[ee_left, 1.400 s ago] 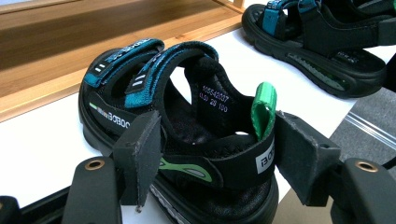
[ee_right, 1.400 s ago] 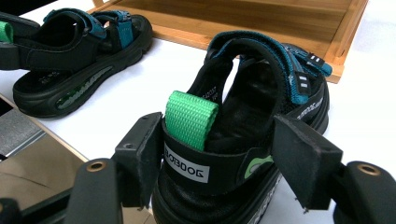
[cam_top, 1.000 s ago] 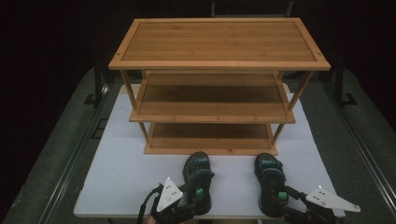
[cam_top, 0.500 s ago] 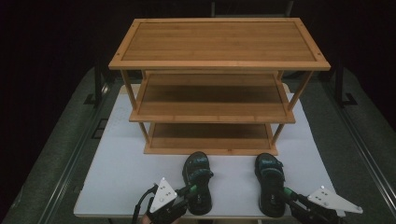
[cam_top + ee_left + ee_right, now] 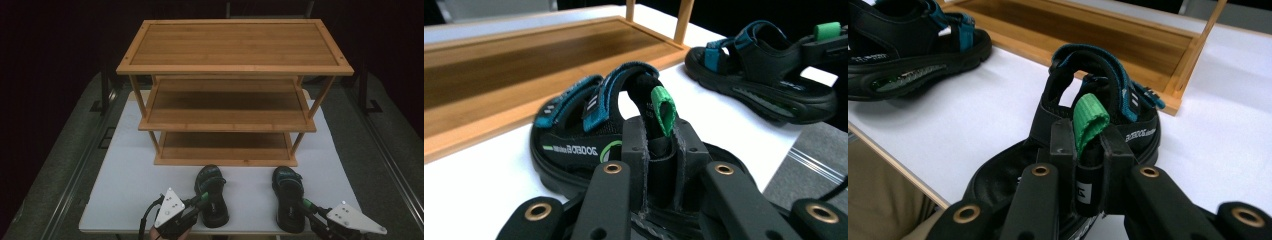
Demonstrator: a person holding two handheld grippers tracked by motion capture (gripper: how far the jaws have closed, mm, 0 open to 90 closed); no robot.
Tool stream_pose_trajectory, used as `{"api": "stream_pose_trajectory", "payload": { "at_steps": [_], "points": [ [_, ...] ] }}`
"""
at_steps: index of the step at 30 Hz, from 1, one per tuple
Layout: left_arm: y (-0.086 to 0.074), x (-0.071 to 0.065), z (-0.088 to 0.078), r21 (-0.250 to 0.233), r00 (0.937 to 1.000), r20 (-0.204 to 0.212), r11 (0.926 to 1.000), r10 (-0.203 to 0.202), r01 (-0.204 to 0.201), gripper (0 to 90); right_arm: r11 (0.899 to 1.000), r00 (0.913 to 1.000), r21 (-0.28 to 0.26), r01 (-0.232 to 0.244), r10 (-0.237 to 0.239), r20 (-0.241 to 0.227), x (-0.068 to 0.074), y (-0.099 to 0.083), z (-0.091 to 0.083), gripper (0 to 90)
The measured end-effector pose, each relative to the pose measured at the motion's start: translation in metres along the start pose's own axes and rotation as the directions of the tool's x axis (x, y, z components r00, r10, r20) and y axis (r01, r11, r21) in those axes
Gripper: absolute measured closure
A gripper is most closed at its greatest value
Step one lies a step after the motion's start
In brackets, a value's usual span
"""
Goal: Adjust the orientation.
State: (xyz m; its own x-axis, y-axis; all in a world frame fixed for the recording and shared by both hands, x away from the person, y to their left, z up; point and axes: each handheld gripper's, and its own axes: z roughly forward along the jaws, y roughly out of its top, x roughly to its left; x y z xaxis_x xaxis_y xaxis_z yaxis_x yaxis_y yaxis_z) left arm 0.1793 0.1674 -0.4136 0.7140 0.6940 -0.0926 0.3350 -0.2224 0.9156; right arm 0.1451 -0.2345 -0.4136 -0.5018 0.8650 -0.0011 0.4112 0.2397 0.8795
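Two black sandals with teal straps lie on the white table in front of the rack. My left gripper (image 5: 200, 200) is shut on the heel strap of the left sandal (image 5: 212, 192). In the left gripper view its jaws (image 5: 659, 150) clamp that strap just below its green loop (image 5: 663, 110). My right gripper (image 5: 306, 205) is shut on the heel strap of the right sandal (image 5: 288, 195). The right gripper view shows the jaws (image 5: 1087, 160) pinching the strap under a green loop (image 5: 1089, 120). Both soles rest on the table.
A three-tier bamboo rack (image 5: 232, 67) stands on the white table (image 5: 130, 185), its lowest shelf (image 5: 225, 147) just beyond the sandals' toes. The table's near edge (image 5: 115, 230) runs right under the grippers. Dark rails flank the table on both sides.
The left gripper has drawn slightly left and toward the near edge, turning the left sandal's heel with it. The right gripper and its sandal have barely moved.
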Motion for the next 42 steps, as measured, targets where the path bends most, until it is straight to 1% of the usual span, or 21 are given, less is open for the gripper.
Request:
{"api": "stream_pose_trajectory", "payload": {
  "at_steps": [2,3,5,11,16,21,25,33,42],
  "points": [
    [0.002,0.000,-0.001,-0.012,1.0000,-0.005,0.9999,0.004,-0.004,79.2,1.000,1.0000,-0.022,0.006,-0.006,-0.001,0.003,0.003,-0.003,80.0],
    [0.003,0.001,-0.002,-0.017,1.0000,-0.004,0.9998,0.006,-0.006,79.2,1.000,1.0000,-0.022,0.006,-0.006,-0.001,0.003,0.003,-0.003,80.0],
    [0.005,0.001,-0.005,-0.030,0.9998,-0.012,0.9994,0.017,-0.017,79.2,0.999,0.9999,-0.037,0.011,-0.011,-0.001,0.004,0.006,-0.005,80.0],
    [0.012,0.002,-0.009,-0.053,0.9981,-0.019,0.9968,0.059,-0.060,79.3,0.997,0.9993,-0.073,0.033,-0.034,-0.012,0.010,0.015,-0.008,79.9],
    [0.018,0.003,-0.011,-0.059,0.9950,-0.022,0.9934,0.098,-0.099,79.7,0.995,0.9986,-0.086,0.044,-0.047,-0.024,0.014,0.020,-0.007,79.9],
    [0.022,0.007,-0.012,-0.073,0.9930,-0.014,0.9903,0.117,-0.118,79.8,0.994,0.9978,-0.095,0.052,-0.056,-0.035,0.018,0.024,-0.004,79.9],
    [0.027,0.011,-0.013,-0.074,0.9908,-0.014,0.9880,0.134,-0.135,79.8,0.993,0.9971,-0.101,0.059,-0.063,-0.043,0.020,0.028,-0.001,79.9],
    [0.035,0.020,-0.011,-0.082,0.9887,-0.013,0.9853,0.149,-0.150,79.8,0.992,0.9958,-0.110,0.070,-0.076,-0.052,0.023,0.034,0.005,79.9],
    [0.041,0.023,-0.007,-0.089,0.9870,-0.001,0.9830,0.161,-0.160,79.8,0.992,0.9948,-0.105,0.074,-0.081,-0.062,0.024,0.040,0.011,79.9]
  ]
}}
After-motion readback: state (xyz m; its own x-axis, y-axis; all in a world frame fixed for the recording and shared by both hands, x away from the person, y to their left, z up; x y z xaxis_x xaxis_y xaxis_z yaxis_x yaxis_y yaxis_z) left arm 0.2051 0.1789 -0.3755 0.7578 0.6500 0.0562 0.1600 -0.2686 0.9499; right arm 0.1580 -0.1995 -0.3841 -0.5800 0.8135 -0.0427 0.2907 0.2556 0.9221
